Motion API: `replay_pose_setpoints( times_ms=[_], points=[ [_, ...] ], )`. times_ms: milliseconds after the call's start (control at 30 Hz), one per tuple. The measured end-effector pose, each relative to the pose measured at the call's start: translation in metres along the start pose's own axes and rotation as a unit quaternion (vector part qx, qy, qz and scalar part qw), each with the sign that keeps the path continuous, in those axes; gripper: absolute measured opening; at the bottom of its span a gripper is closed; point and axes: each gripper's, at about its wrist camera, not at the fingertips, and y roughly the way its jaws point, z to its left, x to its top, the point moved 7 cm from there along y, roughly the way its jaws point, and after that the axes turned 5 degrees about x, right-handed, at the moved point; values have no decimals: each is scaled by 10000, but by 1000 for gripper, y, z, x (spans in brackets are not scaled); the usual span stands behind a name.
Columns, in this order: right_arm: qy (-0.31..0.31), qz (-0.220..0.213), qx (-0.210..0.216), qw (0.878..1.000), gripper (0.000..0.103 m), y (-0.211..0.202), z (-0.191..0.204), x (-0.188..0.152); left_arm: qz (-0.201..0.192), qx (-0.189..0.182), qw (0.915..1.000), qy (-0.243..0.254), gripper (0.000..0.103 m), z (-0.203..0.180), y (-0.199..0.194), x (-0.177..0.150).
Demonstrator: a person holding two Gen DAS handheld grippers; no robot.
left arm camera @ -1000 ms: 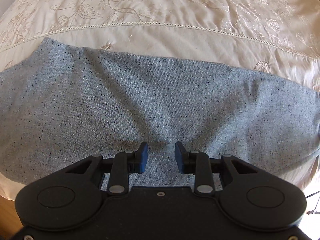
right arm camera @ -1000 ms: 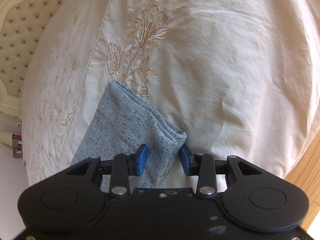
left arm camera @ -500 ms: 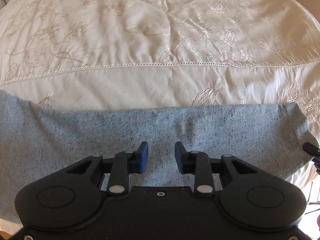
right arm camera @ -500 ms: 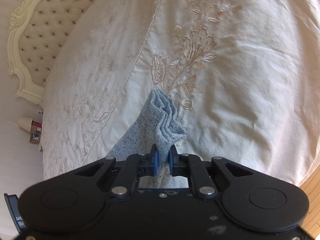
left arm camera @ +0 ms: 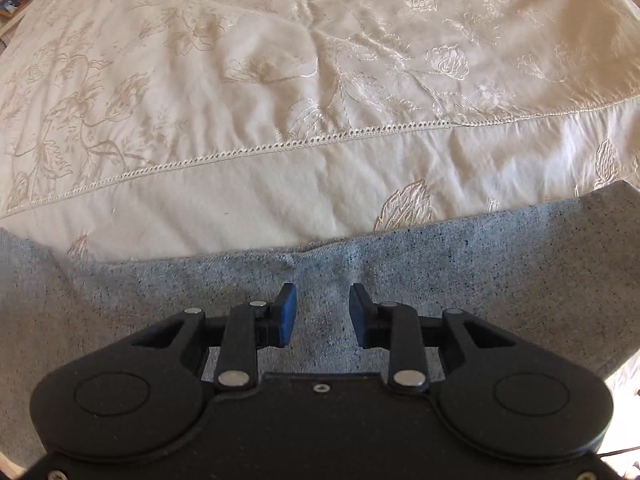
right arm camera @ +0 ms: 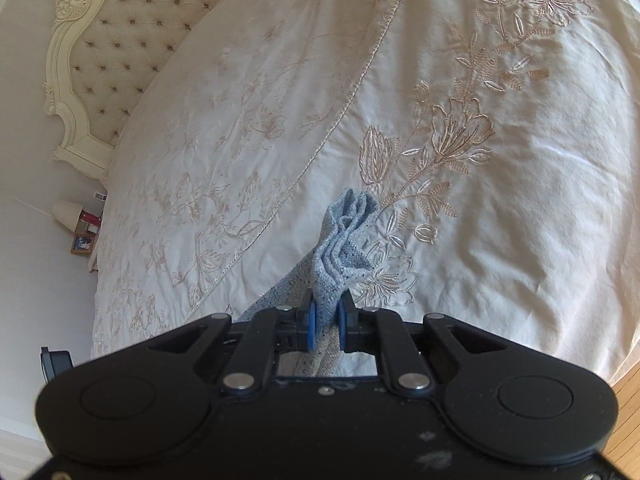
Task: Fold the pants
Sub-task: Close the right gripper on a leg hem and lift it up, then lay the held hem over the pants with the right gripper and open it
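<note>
We pinch pants end in right gripper; left gripper spread above cloth; final fold pending.

Bed: cream embroidered bedspread (openwork seam across it), tufted headboard far beyond the jaws. Lying on it: grey-blue pants, spread beneath the left jaws.

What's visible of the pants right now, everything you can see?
The pants are light grey-blue speckled woven-looking fabric, lying flat along the near edge of the cream embroidered bedspread. The left gripper is above them, jaws apart, gripping nothing. One end is bunched into stacked folds, pinched and raised off the bed by the right gripper. No waistband or pockets visible.
</note>
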Motion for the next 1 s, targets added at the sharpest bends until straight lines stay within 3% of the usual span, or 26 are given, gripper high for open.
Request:
replay_pose_setpoints(
  times_ms=[133,333,467,600,767,900,1000],
  points=[
    [-99,27,12,9999,12,6,5,3,194,73,9997,156,40,-4,9,-16],
    [-192,21,-40,9998,12,1,10,2,510,160,9982,265,39,-13,39,-13],
    [-330,-69,-188,9993,12,0,18,0,327,-110,9993,140,39,-3,22,-8],
    [-613,-195,-409,9971,12,-1,39,-6,143,-343,9991,-198,39,33,3,-10],
    [-1444,-427,-566,9870,12,-8,108,-25,154,-549,9961,-673,39,99,-9,-26],
    [-2397,-568,-288,9688,12,-16,197,-63,169,-615,9942,-871,39,151,-15,-48],
    [-3007,-553,73,9521,12,-8,264,-111,156,-677,9934,-915,39,187,-19,-63]
  ],
)
